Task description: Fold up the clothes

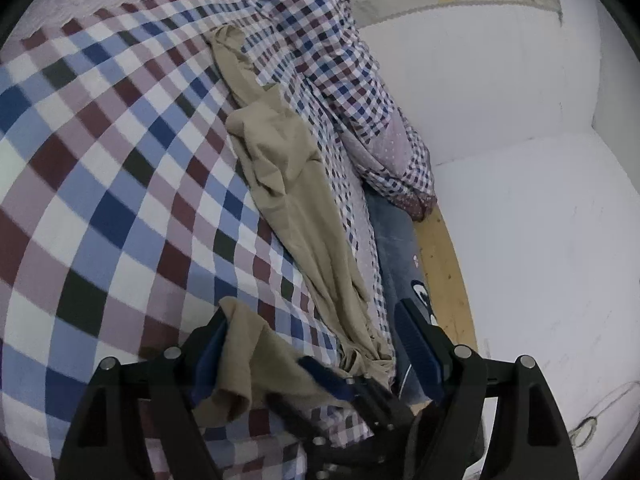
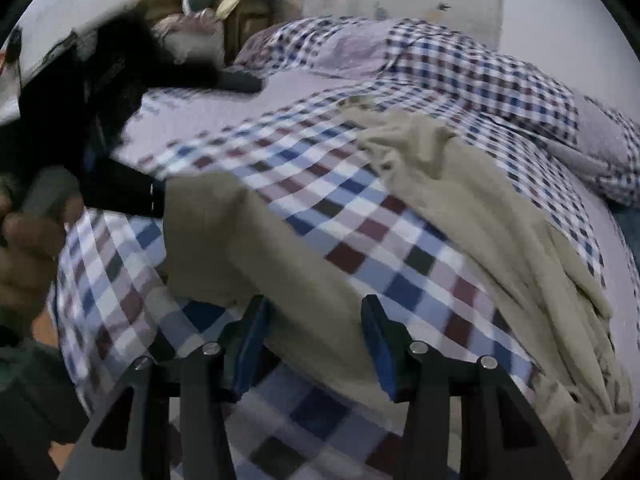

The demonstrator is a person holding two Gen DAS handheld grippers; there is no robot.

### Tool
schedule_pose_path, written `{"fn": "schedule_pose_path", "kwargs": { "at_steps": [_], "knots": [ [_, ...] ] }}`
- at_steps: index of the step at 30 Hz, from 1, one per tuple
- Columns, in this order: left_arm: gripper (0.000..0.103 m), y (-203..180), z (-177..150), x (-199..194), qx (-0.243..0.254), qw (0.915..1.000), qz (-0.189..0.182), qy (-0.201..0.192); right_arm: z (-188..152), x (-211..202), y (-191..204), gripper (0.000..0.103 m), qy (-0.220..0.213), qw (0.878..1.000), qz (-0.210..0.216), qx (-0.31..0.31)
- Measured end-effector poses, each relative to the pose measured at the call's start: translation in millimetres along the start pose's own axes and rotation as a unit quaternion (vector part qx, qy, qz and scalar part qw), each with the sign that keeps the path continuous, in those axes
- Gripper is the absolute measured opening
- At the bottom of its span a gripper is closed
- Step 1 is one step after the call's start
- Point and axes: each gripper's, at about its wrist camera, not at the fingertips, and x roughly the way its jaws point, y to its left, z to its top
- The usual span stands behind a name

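Observation:
Beige trousers point(image 1: 292, 200) lie in a long crumpled strip on the checked bedspread point(image 1: 100, 168), near the bed's right edge. My left gripper point(image 1: 316, 344) is open; a trouser end point(image 1: 244, 364) drapes over its left finger, and the right gripper's blue-padded finger point(image 1: 328, 376) shows between the jaws. In the right wrist view the beige trousers point(image 2: 460, 184) span the bed; a leg point(image 2: 288, 280) runs down between the fingers of my open right gripper point(image 2: 316, 340). The left gripper point(image 2: 132, 196) touches the leg's end at the left.
A checked quilt point(image 1: 340, 80) lies bunched at the back by the white wall point(image 1: 520, 120). A blue blanket point(image 1: 396, 256) and the wooden bed rail point(image 1: 440, 264) run along the bed's right side. A hand point(image 2: 28, 248) and cluttered furniture point(image 2: 200, 8) show at left.

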Motion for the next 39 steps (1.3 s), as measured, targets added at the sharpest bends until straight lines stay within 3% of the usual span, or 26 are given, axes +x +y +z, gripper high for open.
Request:
{"fn": "schedule_pose_path", "kwargs": {
  "at_steps": [1,3,5,7,11,16,19,21,23,26,34,37,39],
  "knots": [
    [0.082,-2,1,1,0.003,1.0,0.0,-0.002,-2,4,0,0.051,0.003,1.0,-0.001,-0.003],
    [0.082,-2,2,4,0.001,1.0,-0.004,-0.004,-6,8,-3,0.041,0.004,1.0,-0.007,-0.003],
    [0.082,-2,3,8,-0.004,0.9999,-0.011,-0.004,-7,4,-12,0.011,-0.002,1.0,-0.028,0.003],
    [0.082,0,4,14,-0.015,0.9995,-0.027,0.002,-7,-5,-22,0.007,-0.012,0.999,-0.043,0.014],
    [0.083,-3,7,6,0.008,0.9991,0.014,-0.04,-11,-30,-50,0.005,-0.027,0.996,-0.077,0.045],
    [0.083,13,17,-10,-0.031,0.9966,0.009,-0.076,-24,-58,-98,0.006,-0.03,0.983,-0.134,0.119],
    [0.084,19,20,-18,-0.046,0.9945,0.007,-0.094,-30,-74,-121,0.009,-0.035,0.972,-0.166,0.161],
    [0.084,21,22,-21,-0.053,0.9937,0.001,-0.099,-34,-84,-136,0.018,-0.038,0.963,-0.187,0.19],
    [0.084,24,23,-24,-0.059,0.993,-0.002,-0.102,-38,-94,-152,0.052,-0.042,0.953,-0.208,0.218],
    [0.084,29,25,-27,-0.07,0.9915,-0.004,-0.109,-43,-109,-172,0.068,-0.047,0.936,-0.238,0.255],
    [0.084,46,36,-44,-0.105,0.986,-0.018,-0.128,29,-101,-115,0.07,-0.083,0.96,-0.199,0.177],
    [0.084,50,39,-50,-0.118,0.9838,-0.026,-0.132,53,-92,-100,0.072,-0.045,0.973,-0.17,0.153],
    [0.084,52,40,-53,-0.126,0.9825,-0.035,-0.133,64,-76,-90,0.072,0.006,0.982,-0.149,0.117]
  ]
}}
